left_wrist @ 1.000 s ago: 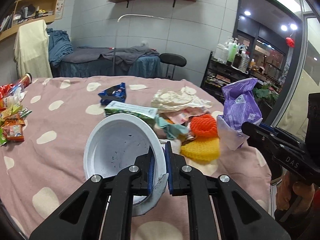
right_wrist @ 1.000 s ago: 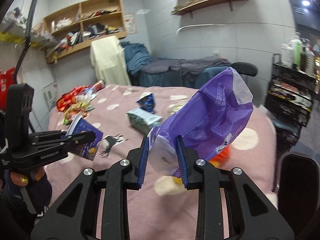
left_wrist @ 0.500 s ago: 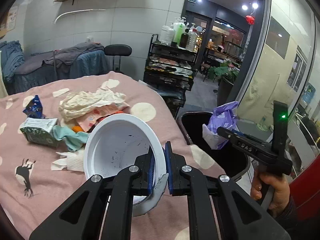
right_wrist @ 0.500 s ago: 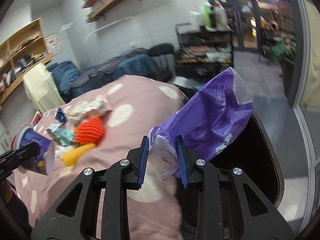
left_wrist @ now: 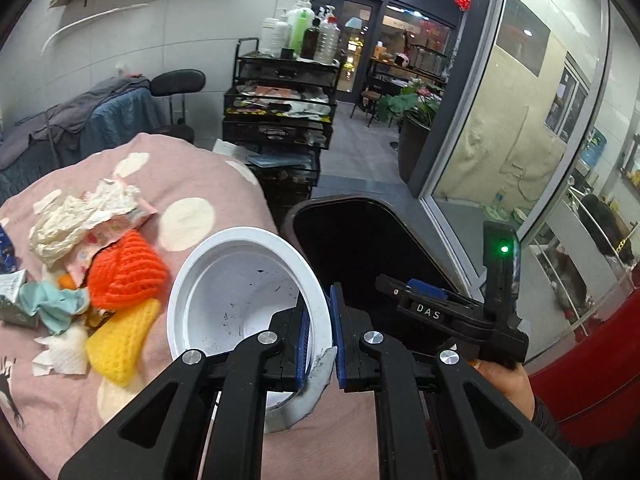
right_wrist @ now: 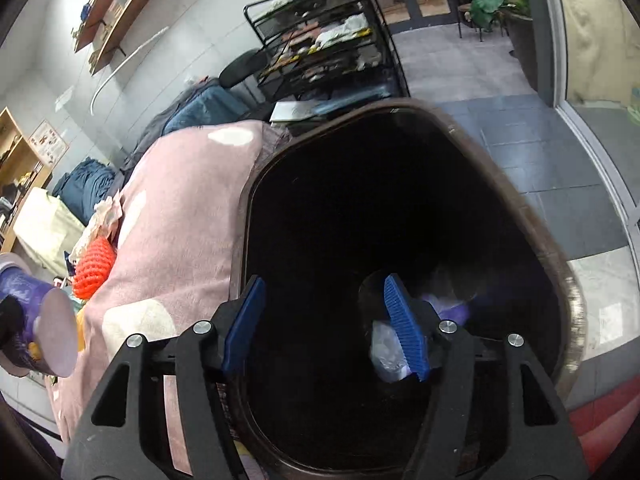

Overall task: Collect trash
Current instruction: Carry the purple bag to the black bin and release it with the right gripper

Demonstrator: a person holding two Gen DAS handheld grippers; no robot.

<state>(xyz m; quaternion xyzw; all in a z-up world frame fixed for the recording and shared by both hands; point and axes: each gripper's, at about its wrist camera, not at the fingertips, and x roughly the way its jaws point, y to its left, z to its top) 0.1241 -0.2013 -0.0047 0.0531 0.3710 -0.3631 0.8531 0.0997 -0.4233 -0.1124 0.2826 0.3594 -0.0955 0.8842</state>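
Observation:
My left gripper [left_wrist: 320,332] is shut on the rim of a white paper cup [left_wrist: 236,288] with a purple outside [right_wrist: 24,300], held above the pink spotted table edge, just left of the dark trash bin [left_wrist: 360,248]. My right gripper [right_wrist: 324,320] is open and empty over the bin's mouth [right_wrist: 560,272]; it also shows in the left wrist view [left_wrist: 404,288]. The purple plastic bag [right_wrist: 448,308] lies inside the bin, low down behind my right finger.
On the pink cloth [left_wrist: 192,176] lie an orange net [left_wrist: 124,272], a yellow net [left_wrist: 120,344], crumpled paper [left_wrist: 76,216] and tissue scraps. A black wire cart [left_wrist: 280,112] stands behind the bin. A glass wall [left_wrist: 520,120] is to the right.
Both grippers swung right from the table to the bin. My right gripper opened and let go of the purple bag, which dropped into the bin. The left still holds the cup.

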